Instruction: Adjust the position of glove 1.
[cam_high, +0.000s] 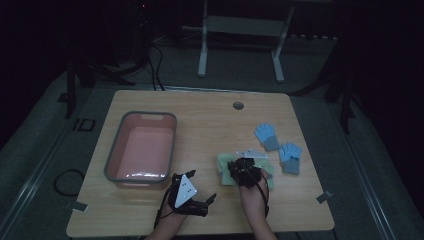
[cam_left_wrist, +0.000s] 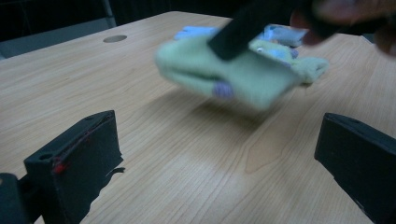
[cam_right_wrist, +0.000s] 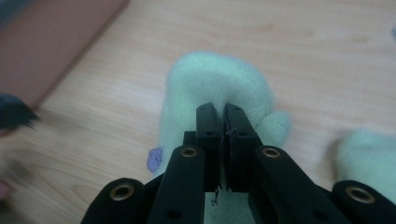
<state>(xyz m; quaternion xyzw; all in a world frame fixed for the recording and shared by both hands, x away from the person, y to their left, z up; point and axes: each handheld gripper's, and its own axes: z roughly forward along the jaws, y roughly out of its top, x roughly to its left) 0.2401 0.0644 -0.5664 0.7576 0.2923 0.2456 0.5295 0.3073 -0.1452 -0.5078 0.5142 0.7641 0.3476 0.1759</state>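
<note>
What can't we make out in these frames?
- Green glove, right gripper view: the right gripper, shut on it, hides the pinched part.
- Same glove, left gripper view: motion blur smears its edges and the purple patch.
- Second green glove, right gripper view: cut off by the right edge.
- Blue gloves, high view: dim and too small for detail.
- Pink bin, right gripper view: cut off, blurred.

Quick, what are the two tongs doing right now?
Left tongs: open, holding nothing.
Right tongs: closed on the green glove.
</note>
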